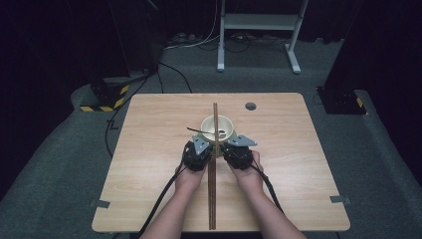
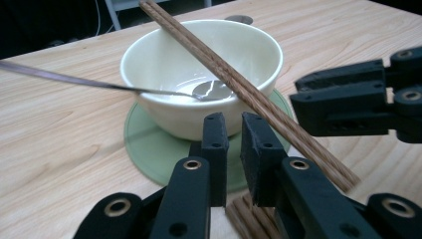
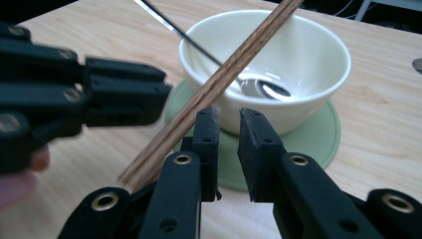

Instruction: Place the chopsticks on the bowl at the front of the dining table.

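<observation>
pale wood bench [image 1: 149, 164] carries a cream bowl [image 2: 199, 74] on a green coaster [image 2: 149, 149]; a metal spoon [image 2: 99, 84] lies in it and a pair of chopsticks [image 2: 239, 84] rests across its rim; left gripper [image 2: 231, 134] and right gripper [image 3: 228, 129] stand just beside the bowl, jaws slightly apart, holding nothing; probably an approach step; next move needs careful aim at the chopsticks.

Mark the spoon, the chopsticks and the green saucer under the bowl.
spoon [image 2: 211, 90], left gripper view, on its bowl end inside the bowl.
chopsticks [image 2: 234, 79], left gripper view, mid-shaft over the bowl's rim.
green saucer [image 3: 318, 134], right gripper view, bare rim right of the bowl.
</observation>
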{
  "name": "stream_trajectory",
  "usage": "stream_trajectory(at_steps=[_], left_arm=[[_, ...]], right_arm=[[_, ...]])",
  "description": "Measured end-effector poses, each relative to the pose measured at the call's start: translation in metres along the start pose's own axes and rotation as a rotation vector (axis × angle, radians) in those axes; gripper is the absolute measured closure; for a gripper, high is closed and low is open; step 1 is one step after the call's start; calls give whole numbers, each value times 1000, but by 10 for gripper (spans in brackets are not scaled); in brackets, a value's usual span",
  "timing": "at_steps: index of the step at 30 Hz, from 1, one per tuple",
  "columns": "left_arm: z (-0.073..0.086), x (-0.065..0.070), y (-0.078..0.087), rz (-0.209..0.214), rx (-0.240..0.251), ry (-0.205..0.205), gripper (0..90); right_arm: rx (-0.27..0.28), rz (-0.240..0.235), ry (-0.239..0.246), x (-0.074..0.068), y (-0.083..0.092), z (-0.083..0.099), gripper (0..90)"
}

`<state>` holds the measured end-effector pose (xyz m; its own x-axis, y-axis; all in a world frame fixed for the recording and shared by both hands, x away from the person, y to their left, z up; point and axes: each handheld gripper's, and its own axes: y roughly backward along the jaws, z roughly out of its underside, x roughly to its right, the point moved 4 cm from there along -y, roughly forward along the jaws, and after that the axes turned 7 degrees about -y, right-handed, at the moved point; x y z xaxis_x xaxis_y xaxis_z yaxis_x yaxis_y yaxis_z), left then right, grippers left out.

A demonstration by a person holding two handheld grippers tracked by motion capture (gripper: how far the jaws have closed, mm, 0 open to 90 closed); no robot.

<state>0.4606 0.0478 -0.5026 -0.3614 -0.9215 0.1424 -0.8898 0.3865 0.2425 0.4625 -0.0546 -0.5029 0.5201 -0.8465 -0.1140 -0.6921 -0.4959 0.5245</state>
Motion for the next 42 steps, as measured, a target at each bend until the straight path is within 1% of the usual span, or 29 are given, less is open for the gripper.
stream_trajectory(at_steps=[2,4,5,6,7,9,14,15,16,17,19,23,24,26,28,29,31,32,33,34,35,36,37,38,39,40,41,42], left_arm=[[-1,1,-2,-2,7,7,805],[-3,0,-4,1,-1,1,807],[-4,1,-5,-1,4,15,808],[-5,0,-6,3,0,4,809],[-5,0,-7,2,0,9,810],[-5,1,-8,-1,2,14,812],[-4,0,-11,0,-18,3,819],[-4,1,-13,0,-14,9,821],[-4,1,-13,0,-14,9,826],[-3,1,-13,1,-24,0,826],[-3,1,-14,0,-19,5,834],[-3,0,-14,-1,-21,3,836],[-3,0,-15,-6,-15,18,835],[-3,-2,-14,-4,-20,8,834],[-3,-3,-14,-9,-25,10,830],[-4,-5,-13,-14,-31,5,814],[-6,-6,-11,-15,-5,14,801],[-6,-6,-11,-15,-5,14,796],[-7,-9,-6,-17,-5,15,788],[-7,-9,-6,-17,-5,15,782],[-8,-11,-3,-15,1,13,776],[-8,-12,1,-15,9,15,776],[-8,-13,6,-16,11,8,768],[-7,-19,17,-22,24,6,744],[-7,-19,17,-22,24,6,730],[-5,-23,26,-26,29,12,730],[-3,-28,34,-29,31,14,692],[-2,-31,40,-31,27,8,692]], right_arm=[[-5,4,4,1,-2,-2,779],[-4,19,6,2,-5,-5,781],[-8,19,1,3,-6,-5,781],[-7,24,3,4,-7,-6,781],[-3,25,-3,4,-9,-7,781],[-8,22,4,4,-9,-8,781],[-10,24,1,3,-13,-9,788],[-6,22,11,2,-14,-10,788],[-6,22,11,2,-14,-10,788],[-6,23,16,1,-14,-10,792],[-9,20,14,1,-14,-9,800],[-9,20,14,0,-14,-9,800],[-10,18,12,-1,-14,-8,797],[-10,18,14,-1,-14,-8,795],[-13,19,21,-1,-14,-8,792],[-10,26,21,-1,-14,-8,787],[-5,29,22,1,-13,-9,778],[-5,29,22,1,-13,-9,778],[0,37,11,3,-10,-10,770],[0,37,11,3,-10,-10,770],[3,37,8,4,-6,-9,754],[3,37,8,4,-6,-9,754],[5,39,8,5,-4,-9,744],[8,50,13,7,2,-7,714],[8,50,13,7,2,-7,714],[10,54,13,8,4,-5,698],[2,67,6,12,13,0,655],[2,67,6,12,13,0,655]])
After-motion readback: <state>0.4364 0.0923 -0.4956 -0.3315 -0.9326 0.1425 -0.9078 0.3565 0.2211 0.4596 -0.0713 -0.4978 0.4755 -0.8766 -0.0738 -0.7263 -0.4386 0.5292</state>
